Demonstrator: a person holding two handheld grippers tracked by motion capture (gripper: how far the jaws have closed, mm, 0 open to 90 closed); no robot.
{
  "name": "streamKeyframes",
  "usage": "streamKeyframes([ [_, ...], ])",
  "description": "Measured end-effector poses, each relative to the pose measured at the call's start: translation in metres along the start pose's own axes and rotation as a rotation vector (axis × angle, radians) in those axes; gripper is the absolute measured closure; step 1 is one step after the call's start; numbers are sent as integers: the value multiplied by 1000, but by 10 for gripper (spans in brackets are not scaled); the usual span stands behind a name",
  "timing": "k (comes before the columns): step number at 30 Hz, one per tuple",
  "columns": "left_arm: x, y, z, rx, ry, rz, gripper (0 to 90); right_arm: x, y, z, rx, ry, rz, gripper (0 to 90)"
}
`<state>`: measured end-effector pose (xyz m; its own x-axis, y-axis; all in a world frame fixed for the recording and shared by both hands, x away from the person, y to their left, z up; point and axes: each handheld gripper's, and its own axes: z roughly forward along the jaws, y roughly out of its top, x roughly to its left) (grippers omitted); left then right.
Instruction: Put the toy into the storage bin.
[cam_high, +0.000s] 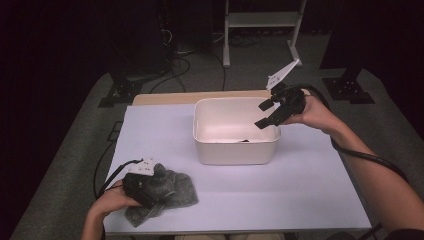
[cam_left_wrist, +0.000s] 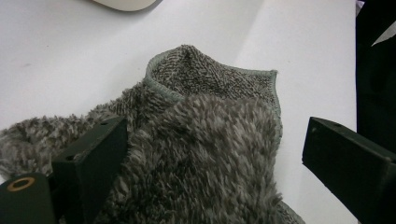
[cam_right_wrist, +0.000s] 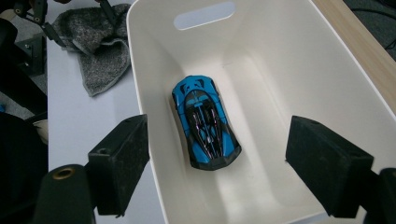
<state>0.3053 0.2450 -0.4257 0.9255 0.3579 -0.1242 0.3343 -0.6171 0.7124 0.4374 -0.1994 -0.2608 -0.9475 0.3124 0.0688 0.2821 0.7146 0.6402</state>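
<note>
The left claw (cam_high: 150, 192) is resting low over the grey, fluffy terry cloth (cam_high: 165, 192) crumpled on the white desk (cam_high: 280, 195), with its jaws apart; in the left gripper view the pile is lying between and just ahead of the two black jaws, with the hemmed edge (cam_left_wrist: 210, 74) folded up beyond them. No grip is being applied yet, so the pickup of the cloth appears to be only beginning. The right claw (cam_high: 267, 114) is hovering above the far right corner of the cream, rectangular plastic bin (cam_high: 235, 150), jaws apart and holding nothing. Directly below and between those jaws, the blue-and-black toy sports car (cam_right_wrist: 205, 122) is lying on the bin floor, so that item appears to be already stowed. Remaining work, as judged here: closing on the cloth, lifting it and carrying it toward the bin, which is standing well apart from the left claw. Nothing is lying on the desk between the cloth and the bin; the bin's near wall (cam_high: 235, 152) and the hovering right claw are the only obstructions to a transfer.
</note>
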Motion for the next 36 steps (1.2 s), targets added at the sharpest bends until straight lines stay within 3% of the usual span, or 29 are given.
streamKeyframes([
  [23,0,0,2,-2,-6,2,67,0,-46,-34,-27,-60,78,194],
  [27,0,0,2,-1,-6,1,67,1,-52,-41,-51,-74,95,194],
  [36,0,0,3,1,-9,3,67,2,-74,-47,-64,-83,142,193],
])
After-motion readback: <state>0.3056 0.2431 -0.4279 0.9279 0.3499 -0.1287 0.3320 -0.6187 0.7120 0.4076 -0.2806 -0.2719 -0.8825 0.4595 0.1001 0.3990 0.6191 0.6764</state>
